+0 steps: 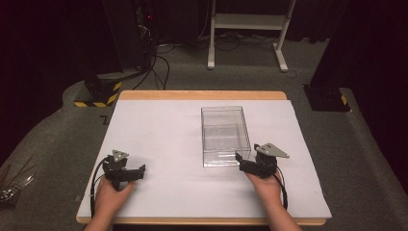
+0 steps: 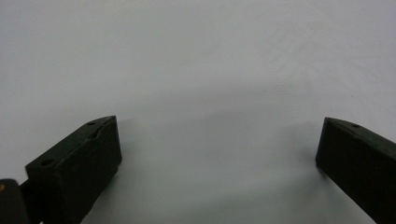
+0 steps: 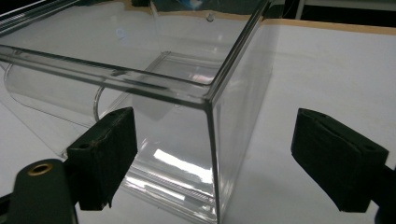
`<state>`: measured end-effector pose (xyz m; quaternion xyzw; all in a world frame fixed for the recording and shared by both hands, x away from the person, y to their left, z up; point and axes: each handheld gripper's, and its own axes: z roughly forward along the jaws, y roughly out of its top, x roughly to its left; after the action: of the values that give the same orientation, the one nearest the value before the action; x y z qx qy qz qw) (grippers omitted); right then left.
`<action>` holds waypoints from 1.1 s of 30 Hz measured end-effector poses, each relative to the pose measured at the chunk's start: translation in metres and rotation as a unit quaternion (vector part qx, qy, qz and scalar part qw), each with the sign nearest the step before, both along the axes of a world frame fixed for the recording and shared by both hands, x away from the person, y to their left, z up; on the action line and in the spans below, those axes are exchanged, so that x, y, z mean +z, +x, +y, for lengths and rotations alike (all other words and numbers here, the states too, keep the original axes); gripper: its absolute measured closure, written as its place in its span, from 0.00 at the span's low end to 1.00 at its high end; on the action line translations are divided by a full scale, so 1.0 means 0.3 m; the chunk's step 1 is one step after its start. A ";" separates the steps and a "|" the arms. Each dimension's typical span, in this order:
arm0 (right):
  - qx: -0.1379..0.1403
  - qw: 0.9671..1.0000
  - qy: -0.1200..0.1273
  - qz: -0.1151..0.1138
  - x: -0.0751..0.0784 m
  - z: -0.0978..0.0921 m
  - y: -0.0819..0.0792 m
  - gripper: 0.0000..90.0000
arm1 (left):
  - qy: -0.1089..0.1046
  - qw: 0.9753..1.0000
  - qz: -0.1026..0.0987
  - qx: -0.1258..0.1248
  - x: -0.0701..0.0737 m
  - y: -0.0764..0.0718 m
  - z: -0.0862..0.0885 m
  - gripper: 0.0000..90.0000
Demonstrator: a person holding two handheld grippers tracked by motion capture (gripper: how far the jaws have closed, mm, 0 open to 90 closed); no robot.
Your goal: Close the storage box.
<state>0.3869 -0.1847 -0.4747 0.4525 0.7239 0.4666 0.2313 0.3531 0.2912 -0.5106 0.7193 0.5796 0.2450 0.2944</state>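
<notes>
**Right tongs line up on the near corner of the clear box**

The right tongs (image 1: 244,163) sit at the lower right of the high view, jaws spread wide and holding nothing. In the right gripper view the tongs (image 3: 212,161) straddle the near right corner of the clear plastic box (image 3: 187,93): one jaw is in front of the near wall, the other stands off to the outside of the right wall, and neither appears to touch the plastic. The left tongs (image 1: 136,172), at the lower left of the high view, rest low over the white desk (image 1: 159,134), well apart from the box. In the left gripper view they (image 2: 217,149) are also wide open and empty, with bare desk surface between the jaws.

Farther up, the box (image 1: 225,135) stands upright just right of centre on the desk, open at the top and apparently empty.

The step in hand looks like the approach to a first grasp. The next move probably calls for the right tongs to slide forward until one jaw is inside a wall and one outside, then close gently, since slick, thin plastic could slip or tip.
</notes>
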 end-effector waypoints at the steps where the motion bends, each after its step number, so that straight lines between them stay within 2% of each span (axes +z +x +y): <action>1: -0.002 1.000 0.001 0.000 0.000 0.002 0.007 0.16 | 0.000 1.000 0.000 0.000 0.000 0.000 0.000 0.01; 7: -0.008 1.000 0.001 -0.003 -0.002 0.006 0.023 0.16 | 0.000 1.000 0.000 0.000 0.000 0.000 0.000 0.01; 8: -0.005 1.000 0.007 0.001 -0.004 0.004 0.028 0.16 | 0.000 1.000 0.000 0.000 0.000 0.000 0.000 0.01; 20: 0.001 1.000 0.007 0.002 -0.003 0.004 0.026 0.20 | 0.000 1.000 0.000 0.000 0.000 0.000 0.000 0.01; 33: 0.012 1.000 0.006 -0.008 0.025 -0.026 -0.024 0.22 | 0.000 1.000 0.000 0.000 0.000 0.000 0.000 0.01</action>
<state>0.3796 -0.1924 -0.4671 0.4415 0.7245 0.4774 0.2284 0.3529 0.2911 -0.5106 0.7193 0.5794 0.2455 0.2943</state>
